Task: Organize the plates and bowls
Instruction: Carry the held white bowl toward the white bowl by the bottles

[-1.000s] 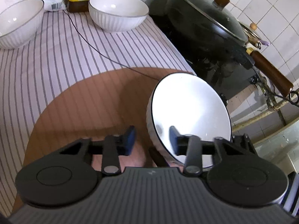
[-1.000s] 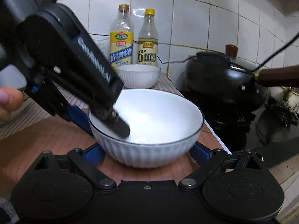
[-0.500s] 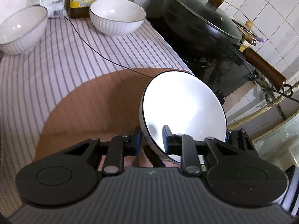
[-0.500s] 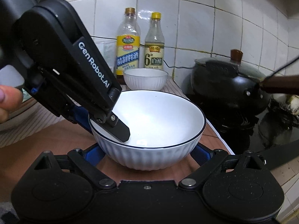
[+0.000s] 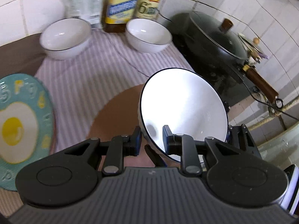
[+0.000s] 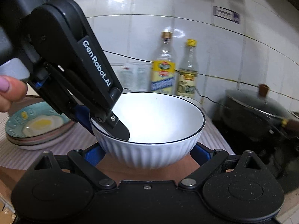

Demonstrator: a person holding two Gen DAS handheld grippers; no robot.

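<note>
Evidently the left gripper [image 5: 151, 140] pinches the white bowl [image 5: 184, 110] by its rim above the counter's [image 5: 89, 82] right edge, while the right gripper [image 6: 147, 154] spreads wide around its base without closing, apparently steadying the carry.

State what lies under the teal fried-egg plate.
The teal fried-egg plate tops a stack of pinkish plates on the striped cloth. Their faces are covered.
</note>
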